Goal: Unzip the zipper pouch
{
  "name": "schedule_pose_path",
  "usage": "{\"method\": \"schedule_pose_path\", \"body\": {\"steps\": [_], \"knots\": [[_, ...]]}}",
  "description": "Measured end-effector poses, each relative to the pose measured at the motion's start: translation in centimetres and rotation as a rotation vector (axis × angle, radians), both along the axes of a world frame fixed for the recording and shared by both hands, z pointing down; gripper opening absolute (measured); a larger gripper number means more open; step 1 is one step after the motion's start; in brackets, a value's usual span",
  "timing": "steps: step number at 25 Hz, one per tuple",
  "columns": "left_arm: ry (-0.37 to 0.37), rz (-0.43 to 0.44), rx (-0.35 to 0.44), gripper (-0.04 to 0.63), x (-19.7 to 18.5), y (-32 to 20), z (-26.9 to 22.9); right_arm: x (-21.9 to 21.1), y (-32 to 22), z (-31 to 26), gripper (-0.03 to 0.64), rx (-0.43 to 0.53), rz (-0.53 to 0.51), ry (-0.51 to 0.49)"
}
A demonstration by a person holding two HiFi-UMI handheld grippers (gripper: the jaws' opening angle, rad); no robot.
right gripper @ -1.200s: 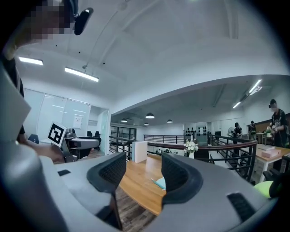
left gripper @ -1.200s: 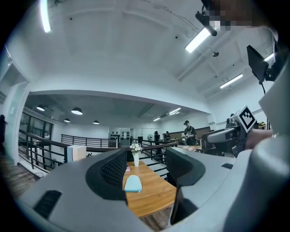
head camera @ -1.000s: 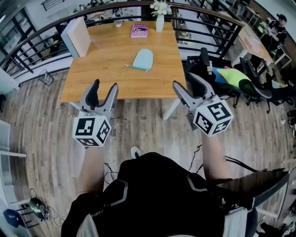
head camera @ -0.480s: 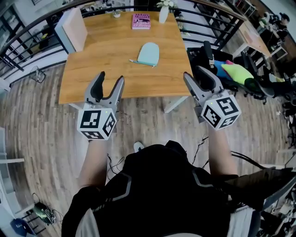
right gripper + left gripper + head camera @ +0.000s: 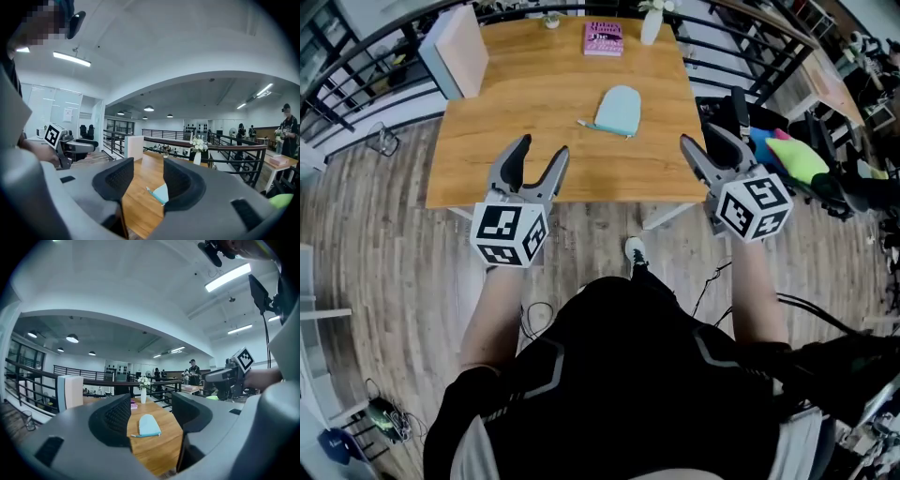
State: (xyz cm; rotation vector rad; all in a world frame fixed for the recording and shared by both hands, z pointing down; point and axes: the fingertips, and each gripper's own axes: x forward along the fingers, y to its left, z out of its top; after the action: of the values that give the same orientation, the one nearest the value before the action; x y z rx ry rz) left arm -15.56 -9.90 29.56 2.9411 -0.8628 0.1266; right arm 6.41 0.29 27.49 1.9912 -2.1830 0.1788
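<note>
A person in a black top [image 5: 619, 375] stands on a wood-plank floor [image 5: 384, 253] at the near edge of a wooden table [image 5: 534, 103], one shoe [image 5: 636, 251] showing below the two raised tools. The left gripper [image 5: 541, 148], with a marker cube [image 5: 508, 234] at its base, is held out over the table's near edge on the left. Its jaws stand wide apart with nothing between them, and its own view frames the tabletop through the gap. The right gripper [image 5: 701, 138] is held level with it beside the table's near right corner. Its jaws have just been closing a little yet remain apart and grip nothing. Farther in, near the middle of the table and well apart from both tools, the light blue zipper pouch [image 5: 619, 110] lies flat, a thin pull trailing from its near edge toward the left. Beyond it, a pink book [image 5: 604, 37] and a white vase of flowers [image 5: 652, 23] stand at the far edge, with a pale upright board [image 5: 457, 49] at the far left corner. A dark railing [image 5: 366, 84] curves behind the table.
</note>
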Motion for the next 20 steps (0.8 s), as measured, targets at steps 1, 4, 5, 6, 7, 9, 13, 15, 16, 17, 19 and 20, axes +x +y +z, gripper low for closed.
{"method": "schedule_pose_path", "body": {"steps": [1,4,5,6,7,9,13,15,16,17,19,20], "knots": [[-0.006,-0.003,-0.012,0.285,0.3,-0.3,0.4,0.5,-0.6,0.4,0.209,-0.004,-0.012,-0.003],[-0.042,-0.021,-0.032,0.285,1.2,-1.4,1.6,2.1,-3.0,1.9,0.209,-0.027,-0.054,-0.010],[-0.060,-0.028,-0.033,0.285,1.5,-1.9,2.0,2.7,-3.9,2.5,0.209,-0.038,-0.070,-0.009],[-0.078,-0.032,-0.036,0.285,1.9,-2.3,2.5,3.2,-4.9,3.2,0.209,-0.048,-0.086,-0.010],[-0.088,-0.033,-0.041,0.285,2.4,-2.7,2.8,3.7,-5.9,3.8,0.209,-0.056,-0.104,-0.015],[-0.077,-0.032,-0.063,0.285,3.5,-3.5,3.2,4.7,-7.6,4.8,0.209,-0.062,-0.150,-0.025],[-0.066,-0.042,-0.114,0.285,6.2,-5.1,4.5,6.7,-11.0,7.3,0.201,-0.092,-0.245,0.026],[-0.099,-0.057,-0.136,0.285,7.3,-5.8,5.8,7.4,-12.4,9.0,0.201,-0.112,-0.287,0.025],[-0.104,-0.064,-0.154,0.285,7.9,-6.0,6.2,7.7,-12.9,9.8,0.197,-0.112,-0.310,0.016],[-0.097,-0.068,-0.174,0.285,8.5,-6.2,6.5,8.0,-13.4,10.5,0.184,-0.110,-0.333,0.008],[-0.080,-0.060,-0.199,0.285,10.1,-6.3,7.0,8.7,-14.5,12.1,0.170,-0.116,-0.374,0.005],[-0.086,-0.053,-0.199,0.285,10.8,-6.2,7.4,9.1,-15.1,13.1,0.170,-0.129,-0.390,0.010]]}}
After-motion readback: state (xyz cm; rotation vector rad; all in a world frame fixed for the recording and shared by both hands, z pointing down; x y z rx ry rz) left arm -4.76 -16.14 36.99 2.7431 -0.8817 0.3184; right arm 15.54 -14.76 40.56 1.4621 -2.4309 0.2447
